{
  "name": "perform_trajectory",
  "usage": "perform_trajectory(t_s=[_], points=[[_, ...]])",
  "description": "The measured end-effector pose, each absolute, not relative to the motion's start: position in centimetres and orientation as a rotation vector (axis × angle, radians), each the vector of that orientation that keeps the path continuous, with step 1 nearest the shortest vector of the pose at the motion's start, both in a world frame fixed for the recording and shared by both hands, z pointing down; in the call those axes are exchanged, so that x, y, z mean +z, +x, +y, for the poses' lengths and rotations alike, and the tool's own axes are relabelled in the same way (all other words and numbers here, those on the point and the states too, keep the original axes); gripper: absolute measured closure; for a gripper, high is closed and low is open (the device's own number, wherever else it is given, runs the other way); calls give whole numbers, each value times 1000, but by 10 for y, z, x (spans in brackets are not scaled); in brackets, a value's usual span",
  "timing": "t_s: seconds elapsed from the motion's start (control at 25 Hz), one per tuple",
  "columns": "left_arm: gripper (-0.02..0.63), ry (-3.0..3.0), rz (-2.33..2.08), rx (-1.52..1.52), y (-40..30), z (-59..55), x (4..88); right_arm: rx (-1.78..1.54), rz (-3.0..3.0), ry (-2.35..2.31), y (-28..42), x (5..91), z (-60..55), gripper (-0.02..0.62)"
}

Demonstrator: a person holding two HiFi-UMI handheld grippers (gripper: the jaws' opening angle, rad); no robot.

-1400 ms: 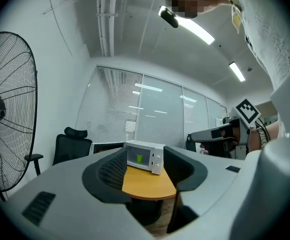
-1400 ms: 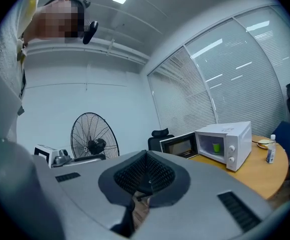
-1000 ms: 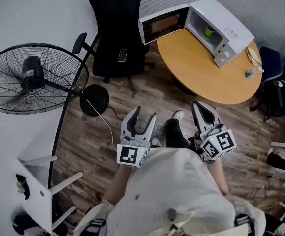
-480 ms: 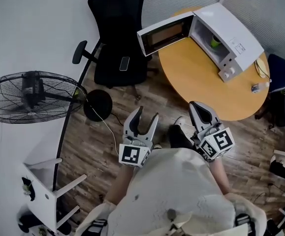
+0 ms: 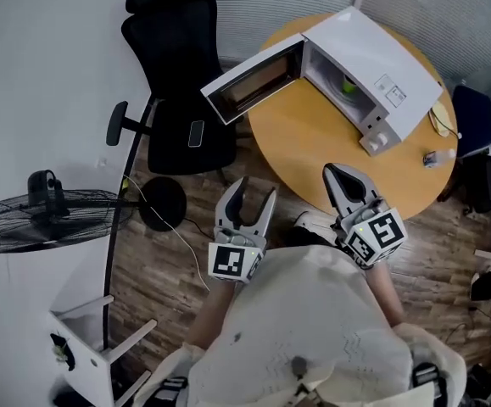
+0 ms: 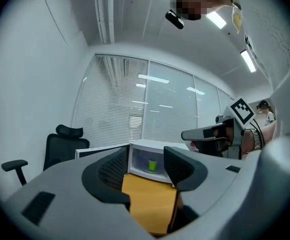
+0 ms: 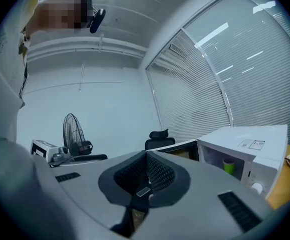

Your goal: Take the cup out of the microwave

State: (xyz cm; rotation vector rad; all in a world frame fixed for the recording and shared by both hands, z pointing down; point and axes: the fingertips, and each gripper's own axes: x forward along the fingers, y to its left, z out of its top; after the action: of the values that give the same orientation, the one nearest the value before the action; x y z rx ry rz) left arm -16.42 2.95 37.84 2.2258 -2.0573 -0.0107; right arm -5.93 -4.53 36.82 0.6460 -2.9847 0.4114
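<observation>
A white microwave [image 5: 372,58] stands on the round wooden table [image 5: 313,142], its door [image 5: 249,83] swung wide open to the left. Inside it sits a small green cup [image 5: 348,83], also seen in the left gripper view as the cup [image 6: 153,166] and in the right gripper view as the cup [image 7: 229,166]. My left gripper [image 5: 247,195] is open with nothing between its jaws, just short of the table's near edge. My right gripper [image 5: 344,179] is shut and empty, its tips over the table's near rim. Both point level toward the microwave.
A black office chair [image 5: 181,75] stands left of the table, right beside the open door. A floor fan [image 5: 50,219] and its cable lie at the left. A white stool [image 5: 92,337] is at the lower left. A small bottle [image 5: 432,157] and a dish [image 5: 443,117] sit on the table's right.
Both grippers have moved forward across the floor toward the table, and the microwave and table have come closer. The jaws stand as before.
</observation>
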Motion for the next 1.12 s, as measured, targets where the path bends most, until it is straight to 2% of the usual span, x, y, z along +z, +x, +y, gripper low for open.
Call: perform_trajectory(t_s=[0.52, 1.12], points=[[357, 2444, -1780, 40, -134, -90, 394, 434, -2875, 1004, -6, 378, -131, 586], [353, 2676, -1373, 89, -126, -188, 415, 430, -2692, 1487, 8, 370, -172, 586]])
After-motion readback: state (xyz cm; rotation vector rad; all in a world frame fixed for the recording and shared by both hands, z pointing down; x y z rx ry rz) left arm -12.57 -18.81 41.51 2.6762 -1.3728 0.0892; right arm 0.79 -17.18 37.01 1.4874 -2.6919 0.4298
